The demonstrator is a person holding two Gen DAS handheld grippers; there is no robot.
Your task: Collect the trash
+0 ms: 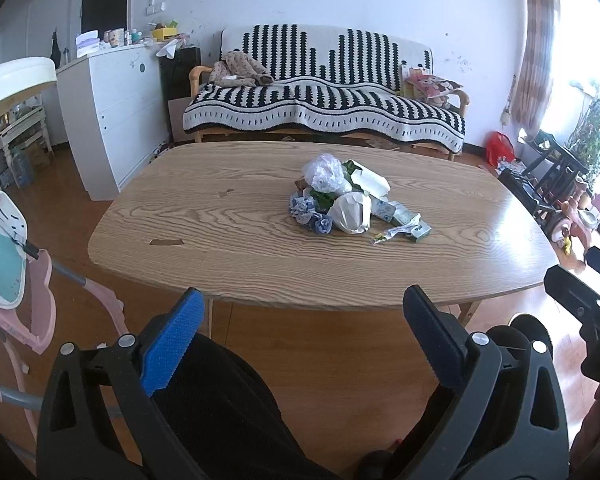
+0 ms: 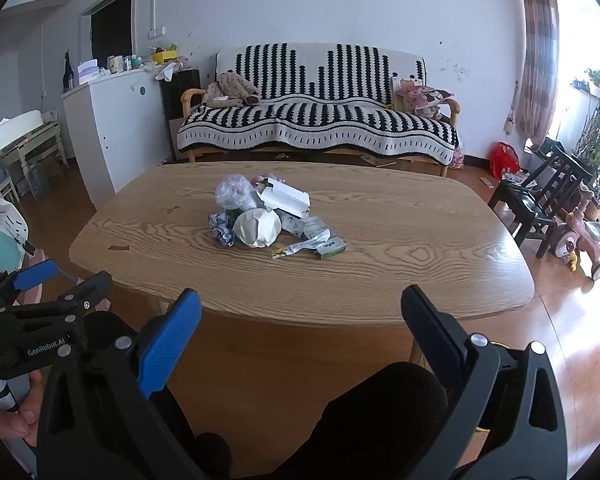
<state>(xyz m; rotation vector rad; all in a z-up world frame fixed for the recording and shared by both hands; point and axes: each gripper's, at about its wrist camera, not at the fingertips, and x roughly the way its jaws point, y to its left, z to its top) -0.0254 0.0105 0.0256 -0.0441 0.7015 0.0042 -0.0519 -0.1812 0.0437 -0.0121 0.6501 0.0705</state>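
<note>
A pile of trash (image 1: 350, 198) lies in the middle of a low wooden table (image 1: 228, 248): a crumpled clear plastic bag (image 1: 326, 172), a white box (image 1: 370, 180), a white paper ball (image 1: 350, 212), blue-white wrappers (image 1: 304, 208) and a small green carton (image 1: 420, 232). The pile also shows in the right wrist view (image 2: 268, 216). My left gripper (image 1: 300, 304) is open and empty, held short of the table's near edge. My right gripper (image 2: 300, 306) is open and empty at the same distance. Each gripper shows at the edge of the other's view.
A sofa (image 1: 320, 96) with a black-and-white cover stands behind the table. A white cabinet (image 1: 112, 112) is at the left, a pink high chair (image 1: 16, 264) at the near left. A black chair (image 2: 528, 204) and toy tricycle (image 2: 580, 236) are at the right. My dark-clothed knees are below the grippers.
</note>
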